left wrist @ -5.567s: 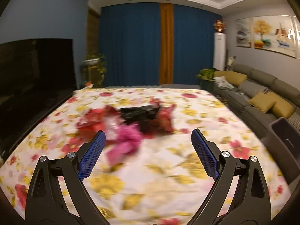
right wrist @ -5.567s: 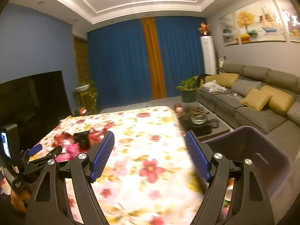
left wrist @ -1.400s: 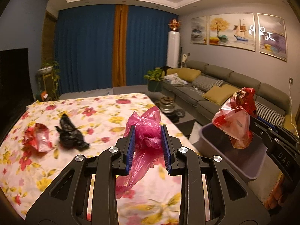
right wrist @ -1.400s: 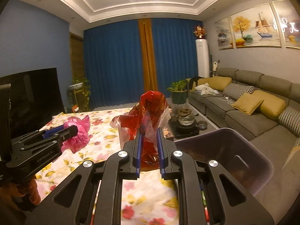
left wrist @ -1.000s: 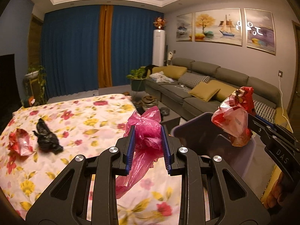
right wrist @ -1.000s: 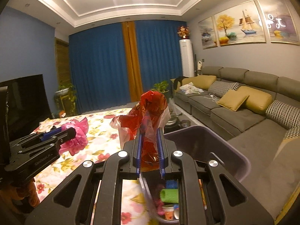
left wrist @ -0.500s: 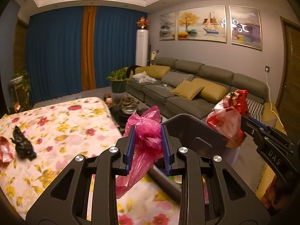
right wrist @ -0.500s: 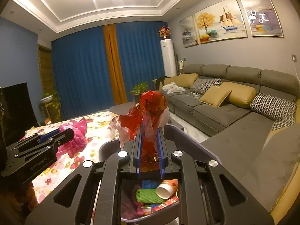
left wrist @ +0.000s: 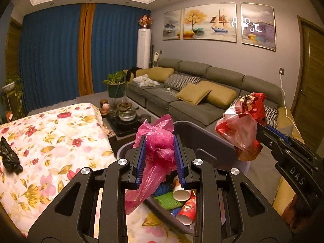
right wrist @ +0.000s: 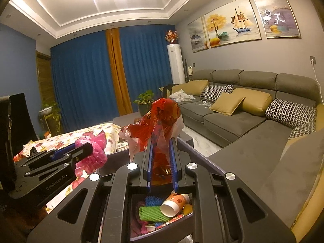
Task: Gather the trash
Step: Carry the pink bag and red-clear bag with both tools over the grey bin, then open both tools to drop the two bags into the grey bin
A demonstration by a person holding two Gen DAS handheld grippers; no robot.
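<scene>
Left wrist view: the left claw (left wrist: 160, 158) and its arms hide the near rim of the grey bin (left wrist: 204, 139), so only part of the contents shows: a paper cup (left wrist: 181, 190), green foam netting (left wrist: 167, 200) and a red cup (left wrist: 187, 208). The left claw is narrowed onto a pink plastic bag (left wrist: 156, 143), whose tail hangs over the bin's near edge. The right claw (right wrist: 162, 158) is clamped on a red plastic bag (right wrist: 162, 119) above the bin opening. A black bag (left wrist: 9, 158) lies on the flowered bed (left wrist: 54, 137), partly cut off at the left edge.
</scene>
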